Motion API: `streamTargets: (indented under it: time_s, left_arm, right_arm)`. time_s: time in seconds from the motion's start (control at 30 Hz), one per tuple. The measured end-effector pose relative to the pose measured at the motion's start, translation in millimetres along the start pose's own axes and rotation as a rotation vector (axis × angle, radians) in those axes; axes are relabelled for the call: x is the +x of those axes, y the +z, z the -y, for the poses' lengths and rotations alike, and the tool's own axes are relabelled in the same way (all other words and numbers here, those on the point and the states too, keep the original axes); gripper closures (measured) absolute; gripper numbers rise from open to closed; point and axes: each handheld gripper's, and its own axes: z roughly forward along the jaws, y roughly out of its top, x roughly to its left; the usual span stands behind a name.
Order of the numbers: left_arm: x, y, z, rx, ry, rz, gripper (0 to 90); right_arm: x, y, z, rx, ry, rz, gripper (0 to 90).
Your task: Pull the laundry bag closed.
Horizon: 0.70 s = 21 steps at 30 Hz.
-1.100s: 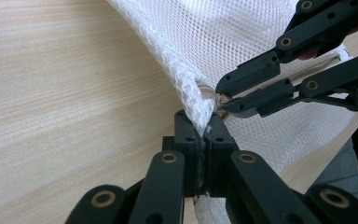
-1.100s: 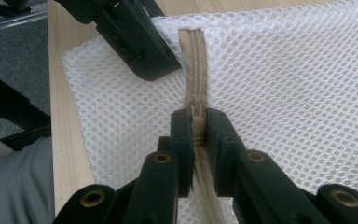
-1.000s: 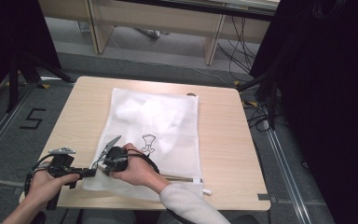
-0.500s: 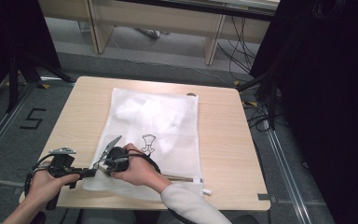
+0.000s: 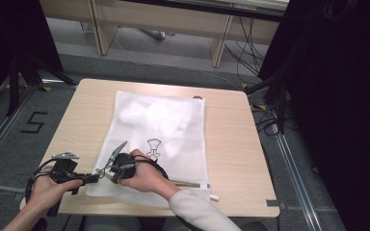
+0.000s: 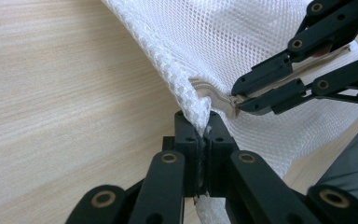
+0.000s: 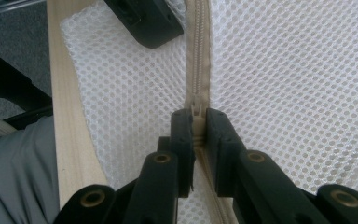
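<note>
A white mesh bag [image 5: 154, 139] lies flat on the wooden surface [image 5: 231, 144], its zipped edge along the near side, towards the person. The left gripper [image 6: 204, 135] has its fingers clamped on the bag's near left corner, the mesh bunched up between them. Just beside it, the right gripper [image 7: 198, 123] has its fingers closed on the zip pull [image 7: 196, 112] — the beige zipper [image 7: 198, 51] runs straight on ahead of it. In the high view both hands sit close together at the bag's near left corner, the right hand [image 5: 142, 175] resting on the mesh.
</note>
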Motion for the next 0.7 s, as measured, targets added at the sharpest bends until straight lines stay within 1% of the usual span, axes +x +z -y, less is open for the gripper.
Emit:
streamTargets:
  time_s: [0.03, 0.07, 0.17, 0.2, 0.23, 0.27, 0.33, 0.4, 0.43, 0.5, 0.6, 0.63, 0.67, 0.7]
  left_arm:
    - [-0.2, 1.0, 0.4, -0.013, -0.003, 0.002, 86.3]
    - [-0.3, 0.2, -0.4, 0.003, -0.002, 0.0, 86.3]
    - [-0.1, 0.3, -0.4, 0.007, -0.003, 0.009, 86.4]
    - [0.0, 0.3, -0.4, 0.007, -0.004, 0.01, 86.4]
    - [0.3, 0.3, -0.3, 0.009, -0.002, 0.006, 86.3]
    - [0.6, 0.3, -0.2, 0.012, -0.002, 0.006, 86.3]
    - [0.5, 0.4, -0.1, 0.013, -0.001, 0.004, 86.3]
    - [0.2, 1.0, -0.1, 0.013, -0.003, 0.002, 86.3]
    - [-0.1, 1.2, 0.1, 0.009, -0.008, 0.003, 86.3]
    - [-0.1, 1.1, 0.1, 0.012, -0.006, 0.002, 86.3]
    - [0.1, 1.3, 0.3, 0.013, -0.008, 0.001, 86.3]
    - [0.3, 1.2, 0.3, 0.017, -0.005, 0.001, 86.3]
    - [0.4, 1.3, 0.2, 0.018, -0.002, 0.005, 86.2]
    - [-0.2, 2.1, 0.5, 0.008, -0.002, 0.001, 86.2]
  right_arm:
    - [0.6, -0.7, 0.6, -0.003, 0.007, 0.005, 82.5]
    - [0.6, -1.0, 1.3, -0.005, 0.009, 0.007, 82.5]
    - [-1.0, -2.2, 3.0, -0.009, 0.006, 0.0, 82.5]
    - [-0.8, -1.5, 3.4, -0.018, 0.016, -0.002, 82.5]
    - [-1.4, -1.2, 3.4, -0.015, 0.006, -0.007, 82.5]
    - [-1.3, -1.2, 3.6, -0.007, 0.008, -0.005, 82.5]
    - [-1.9, -1.0, 4.7, -0.011, 0.007, -0.012, 82.5]
    - [-1.5, -2.1, 5.4, -0.007, 0.021, 0.0, 82.5]
    - [-1.7, -2.4, 5.8, -0.008, 0.015, -0.002, 82.5]
    - [-1.9, -3.4, 6.8, -0.01, 0.013, -0.01, 82.5]
    - [-2.4, -4.5, 8.7, -0.005, 0.012, -0.004, 82.5]
    - [-2.7, -4.4, 9.9, -0.008, 0.013, -0.008, 82.6]
    - [-3.1, -4.7, 10.8, -0.007, 0.015, -0.002, 82.5]
    - [-3.3, -5.2, 11.7, -0.009, 0.019, -0.007, 82.5]
